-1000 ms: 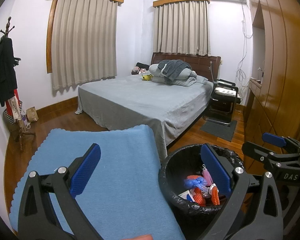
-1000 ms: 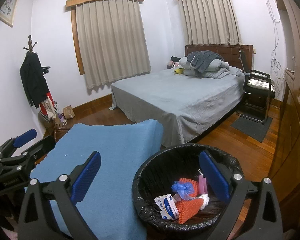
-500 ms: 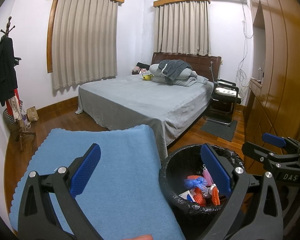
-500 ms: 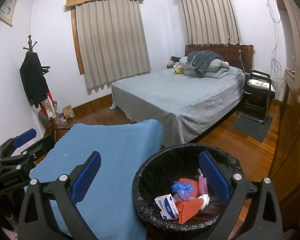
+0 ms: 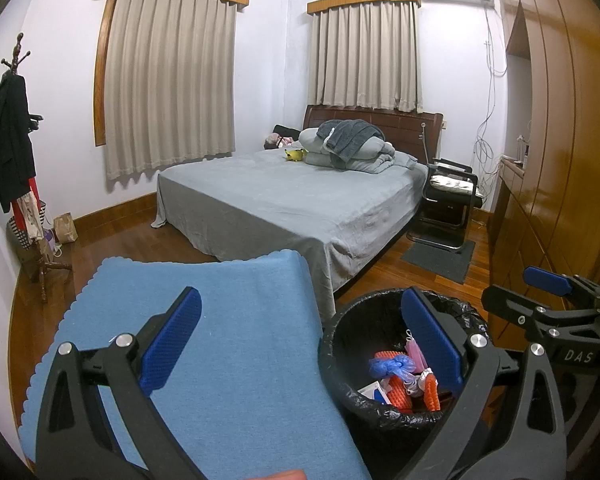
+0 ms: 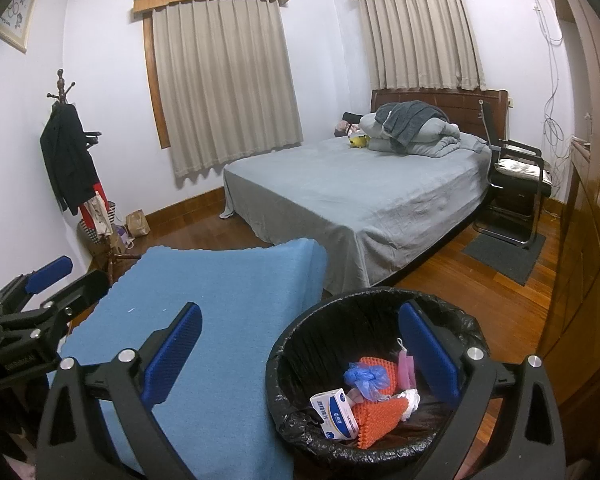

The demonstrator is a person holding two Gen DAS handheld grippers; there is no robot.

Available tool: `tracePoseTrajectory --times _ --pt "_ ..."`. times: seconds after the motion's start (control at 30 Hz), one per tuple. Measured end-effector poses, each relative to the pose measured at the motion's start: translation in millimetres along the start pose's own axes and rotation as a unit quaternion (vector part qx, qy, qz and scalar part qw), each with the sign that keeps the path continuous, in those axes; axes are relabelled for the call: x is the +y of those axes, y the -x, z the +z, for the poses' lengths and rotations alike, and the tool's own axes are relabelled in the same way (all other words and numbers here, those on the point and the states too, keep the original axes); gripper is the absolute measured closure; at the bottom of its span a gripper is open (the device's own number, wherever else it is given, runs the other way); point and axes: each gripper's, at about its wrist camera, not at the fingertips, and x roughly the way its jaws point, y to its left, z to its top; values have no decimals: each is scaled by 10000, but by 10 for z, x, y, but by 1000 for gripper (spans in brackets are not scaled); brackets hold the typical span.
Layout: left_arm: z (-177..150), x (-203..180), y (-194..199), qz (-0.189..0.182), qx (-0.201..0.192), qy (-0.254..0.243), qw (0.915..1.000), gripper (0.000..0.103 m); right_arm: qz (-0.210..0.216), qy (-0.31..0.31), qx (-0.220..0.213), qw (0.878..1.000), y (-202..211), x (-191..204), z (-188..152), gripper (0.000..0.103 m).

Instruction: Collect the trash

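Note:
A black-lined trash bin (image 6: 340,304) (image 5: 340,392) stands on the wood floor beside a table under a blue cloth (image 6: 228,304) (image 5: 228,320). Inside lie a white and blue box (image 6: 334,412), orange foam netting (image 6: 374,412) (image 5: 400,392), a blue crumpled piece (image 6: 366,376) (image 5: 388,366) and a pink mask (image 6: 406,364). My left gripper (image 5: 302,344) hangs open over the cloth's right edge and the bin's left rim, holding nothing. My right gripper (image 6: 300,348) is open and empty too, above the bin. Each gripper shows at the edge of the other's view.
A bed with a grey sheet (image 6: 360,196) fills the middle of the room, bedding piled at its head. A black chair (image 6: 516,184) and dark mat (image 6: 504,252) sit to the right, wooden cabinets (image 6: 580,240) along the right wall, a coat stand (image 6: 76,168) at left.

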Motion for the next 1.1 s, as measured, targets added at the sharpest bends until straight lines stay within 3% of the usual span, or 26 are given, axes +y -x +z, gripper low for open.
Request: tracePoseTrajectory --times 1.1 --pt "10 -7 0 -6 3 3 10000 6 1 0 17 10000 -6 17 6 6"
